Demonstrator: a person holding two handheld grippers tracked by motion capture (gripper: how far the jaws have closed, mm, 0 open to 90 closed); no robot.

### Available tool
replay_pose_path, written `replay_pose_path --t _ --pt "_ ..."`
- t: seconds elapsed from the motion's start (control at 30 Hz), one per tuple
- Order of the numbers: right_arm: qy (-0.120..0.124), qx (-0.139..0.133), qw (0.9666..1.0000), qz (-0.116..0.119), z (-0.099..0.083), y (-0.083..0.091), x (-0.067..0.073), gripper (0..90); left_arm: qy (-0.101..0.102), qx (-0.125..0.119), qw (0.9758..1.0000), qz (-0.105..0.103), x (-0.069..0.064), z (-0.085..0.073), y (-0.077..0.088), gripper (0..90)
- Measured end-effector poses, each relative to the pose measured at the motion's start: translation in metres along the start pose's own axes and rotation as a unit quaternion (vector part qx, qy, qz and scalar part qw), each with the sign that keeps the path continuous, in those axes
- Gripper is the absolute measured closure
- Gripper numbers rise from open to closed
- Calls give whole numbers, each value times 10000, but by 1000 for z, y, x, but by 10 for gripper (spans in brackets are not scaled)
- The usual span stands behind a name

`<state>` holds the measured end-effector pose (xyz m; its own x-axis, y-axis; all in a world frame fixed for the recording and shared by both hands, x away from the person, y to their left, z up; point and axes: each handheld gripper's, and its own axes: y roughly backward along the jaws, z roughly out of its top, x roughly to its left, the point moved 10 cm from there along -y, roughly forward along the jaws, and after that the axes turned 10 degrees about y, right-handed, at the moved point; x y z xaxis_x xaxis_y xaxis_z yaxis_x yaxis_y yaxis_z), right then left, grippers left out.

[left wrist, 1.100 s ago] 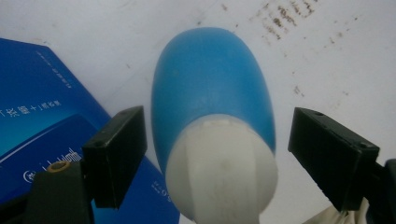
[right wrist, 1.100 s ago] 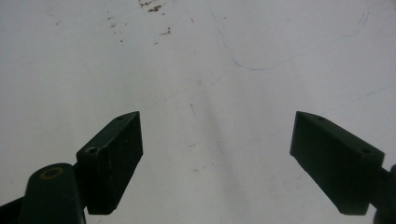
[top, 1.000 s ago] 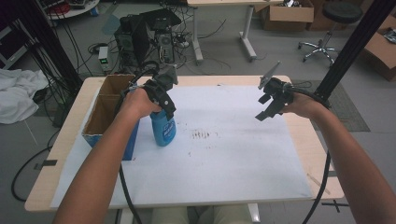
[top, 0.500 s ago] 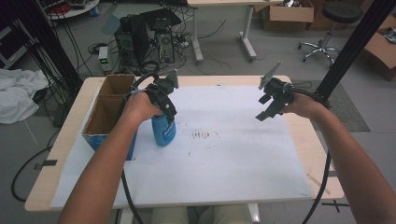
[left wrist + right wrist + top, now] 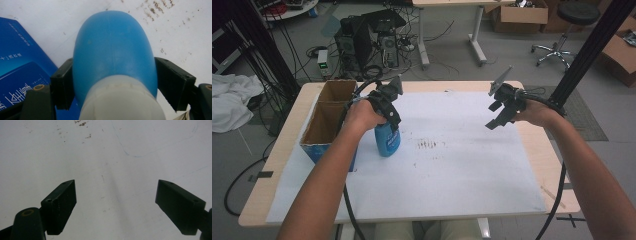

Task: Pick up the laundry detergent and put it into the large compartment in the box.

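Left gripper view: the left gripper has just been closing on the smooth blue plastic bottle, standing beside the blue cardboard box; both pads press its rounded, probably slippery shoulder. The right gripper hangs open.

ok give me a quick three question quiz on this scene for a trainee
1. True or false: the left gripper has the blue bottle between its fingers.
2. What lies on the table beside the bottle, on the side away from the right gripper? A) a cardboard box B) a mug C) a towel
3. What, if anything, is between the right gripper's fingers?

Key
1. True. The fingers have just been closing and now sit against the bottle's sides.
2. A, the open cardboard box.
3. Nothing; they stand wide apart over the white sheet.
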<state>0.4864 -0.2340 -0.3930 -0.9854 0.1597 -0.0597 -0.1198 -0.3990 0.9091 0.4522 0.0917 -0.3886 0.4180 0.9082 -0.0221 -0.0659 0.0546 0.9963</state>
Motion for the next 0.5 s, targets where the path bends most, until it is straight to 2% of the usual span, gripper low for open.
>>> replay_pose_path --t 0.5 --pt "-4 0 10000 1 0 1 1 169 37 -71 10000 42 0 2 1 289"
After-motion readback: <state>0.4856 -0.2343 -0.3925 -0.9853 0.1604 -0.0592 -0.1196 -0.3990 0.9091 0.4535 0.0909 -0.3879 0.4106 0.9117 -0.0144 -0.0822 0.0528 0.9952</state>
